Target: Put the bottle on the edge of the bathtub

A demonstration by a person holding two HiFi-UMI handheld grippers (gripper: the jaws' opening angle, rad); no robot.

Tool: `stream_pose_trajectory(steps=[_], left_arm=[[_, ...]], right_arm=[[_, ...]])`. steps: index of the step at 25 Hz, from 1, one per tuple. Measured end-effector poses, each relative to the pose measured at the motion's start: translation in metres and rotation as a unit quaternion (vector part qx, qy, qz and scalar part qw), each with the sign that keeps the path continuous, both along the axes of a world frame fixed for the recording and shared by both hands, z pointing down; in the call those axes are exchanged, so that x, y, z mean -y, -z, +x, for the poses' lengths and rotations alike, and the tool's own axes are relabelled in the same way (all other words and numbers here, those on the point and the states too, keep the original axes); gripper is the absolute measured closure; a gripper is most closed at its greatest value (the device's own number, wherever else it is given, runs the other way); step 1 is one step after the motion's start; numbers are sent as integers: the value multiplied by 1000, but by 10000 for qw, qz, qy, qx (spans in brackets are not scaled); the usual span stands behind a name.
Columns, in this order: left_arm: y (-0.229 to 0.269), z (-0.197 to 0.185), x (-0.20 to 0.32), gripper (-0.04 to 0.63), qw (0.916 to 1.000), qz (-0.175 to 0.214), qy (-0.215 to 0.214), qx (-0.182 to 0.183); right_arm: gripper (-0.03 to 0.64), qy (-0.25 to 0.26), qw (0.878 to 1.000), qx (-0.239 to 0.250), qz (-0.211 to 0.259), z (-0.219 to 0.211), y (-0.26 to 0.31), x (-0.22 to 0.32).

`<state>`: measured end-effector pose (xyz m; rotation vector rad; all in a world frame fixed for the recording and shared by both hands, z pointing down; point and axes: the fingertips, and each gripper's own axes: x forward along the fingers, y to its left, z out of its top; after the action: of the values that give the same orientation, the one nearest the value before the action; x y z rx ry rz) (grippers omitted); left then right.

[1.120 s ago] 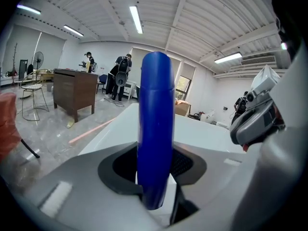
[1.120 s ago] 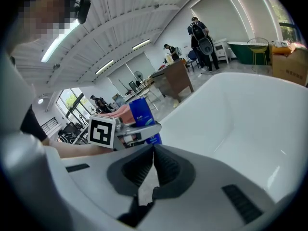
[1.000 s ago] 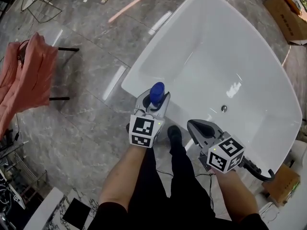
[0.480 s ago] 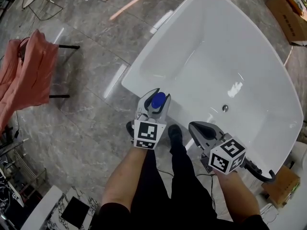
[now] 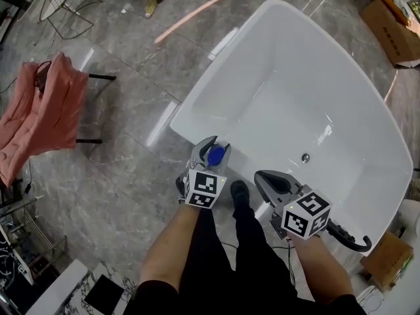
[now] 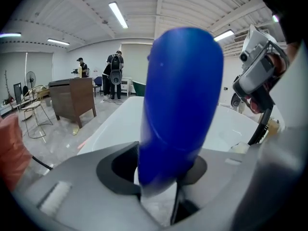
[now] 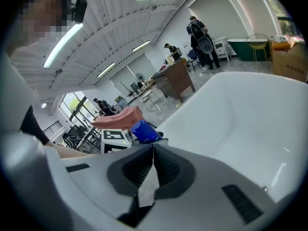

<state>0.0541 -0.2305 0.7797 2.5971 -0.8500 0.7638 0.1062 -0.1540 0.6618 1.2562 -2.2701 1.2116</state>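
A blue bottle (image 5: 215,155) stands between the jaws of my left gripper (image 5: 211,152), right over the near rim of the white bathtub (image 5: 197,97). Seen from above, it shows mostly its rounded top. In the left gripper view the bottle (image 6: 180,105) fills the middle, and the jaws of the left gripper (image 6: 159,177) touch both its sides while they are opening. My right gripper (image 5: 272,184) hovers to the right, over the tub's near edge, shut and empty. From the right gripper (image 7: 151,172) I see the bottle (image 7: 144,131) beyond the jaws, beside the tub (image 7: 250,105).
A salmon cloth (image 5: 46,117) hangs over a chair on the left. Cardboard boxes (image 5: 394,28) stand at the far right of the grey marble floor, another box (image 5: 387,254) at the near right. The person's shoe (image 5: 239,190) is against the tub. People (image 6: 114,73) and a wooden desk (image 6: 72,97) are far off.
My left gripper has drawn the bottle back and down towards the tub's near rim, so I now see its top instead of its side. The right gripper has barely moved.
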Motion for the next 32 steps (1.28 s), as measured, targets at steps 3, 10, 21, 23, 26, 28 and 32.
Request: stream_pose_trajectory(steps=[3, 10, 21, 23, 26, 28, 32], left_arm=[[9, 3, 1, 431, 10000, -59, -63, 0], [36, 10, 4, 431, 9998, 12, -181, 3], [85, 2, -3, 431, 9998, -41, -165, 39], [95, 1, -4, 431, 9999, -6, -131, 63], [113, -4, -1, 431, 10000, 58, -38, 51], [129, -8, -2, 431, 9999, 118, 16, 10], [158, -15, 0, 431, 9994, 231, 218, -96]], right_arm=[[604, 11, 10000, 5, 2, 2, 8, -2], [604, 24, 10000, -5, 54, 10, 28, -4], [604, 110, 9996, 73, 265, 5, 70, -5], [604, 120, 9994, 85, 311, 5, 79, -7], [604, 122, 9992, 102, 369, 7, 89, -9], [604, 131, 9991, 96, 392, 8, 96, -13], [604, 152, 9989, 46, 447, 17, 109, -17]])
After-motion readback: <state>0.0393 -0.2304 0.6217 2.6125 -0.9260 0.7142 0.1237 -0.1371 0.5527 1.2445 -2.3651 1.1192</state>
